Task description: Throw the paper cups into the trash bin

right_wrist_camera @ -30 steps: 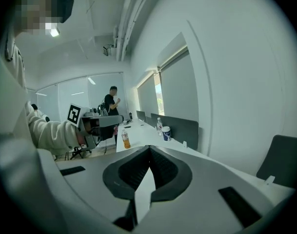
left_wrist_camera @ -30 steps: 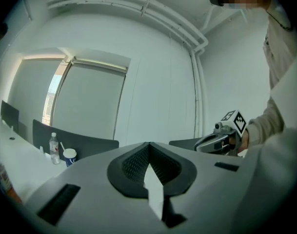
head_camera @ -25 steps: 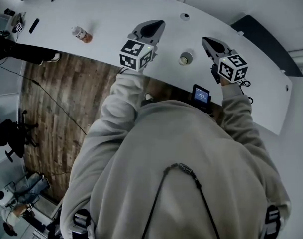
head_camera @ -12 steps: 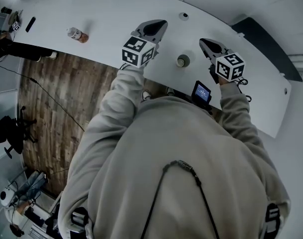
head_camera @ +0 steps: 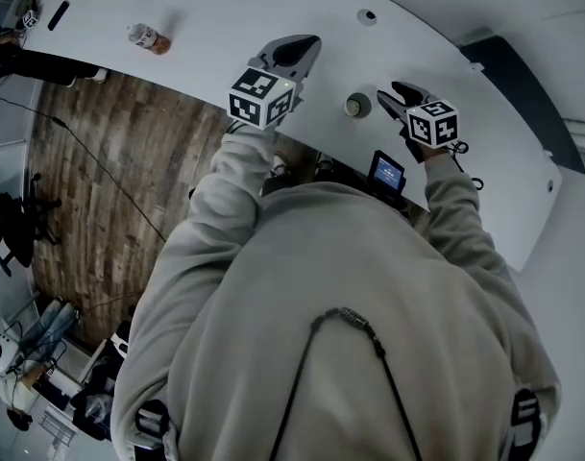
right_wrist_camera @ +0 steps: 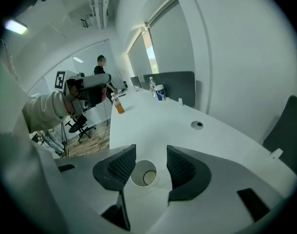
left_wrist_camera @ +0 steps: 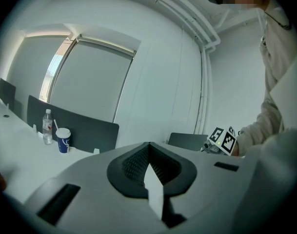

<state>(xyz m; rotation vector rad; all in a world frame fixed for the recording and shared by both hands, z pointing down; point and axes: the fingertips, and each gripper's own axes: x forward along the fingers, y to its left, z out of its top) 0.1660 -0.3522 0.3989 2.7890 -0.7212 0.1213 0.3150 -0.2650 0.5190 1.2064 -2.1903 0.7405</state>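
Paper cup [head_camera: 357, 107] stands upright, mouth up, near the near edge of the white surface [head_camera: 225, 27], right of centre. It looks empty.

Right claw [head_camera: 398, 99] is just right of the cup and its jaws are opening. In the right gripper view the cup [right_wrist_camera: 143, 173] sits between the two pads, closer to the left one, and neither is pressing it as far as I can tell.

Left claw [head_camera: 292, 54] hangs over the surface left of the cup, jaws together with nothing in them.

Handling, my read: it's very light, the thin wall will buckle if squeezed hard, and a nudge will tip or slide it. Best grip is across the wall just under the rolled rim, the stiffest part, with light pressure. Centre the cup between the pads first so one pad doesn't shove it over.

No trash bin in any view.
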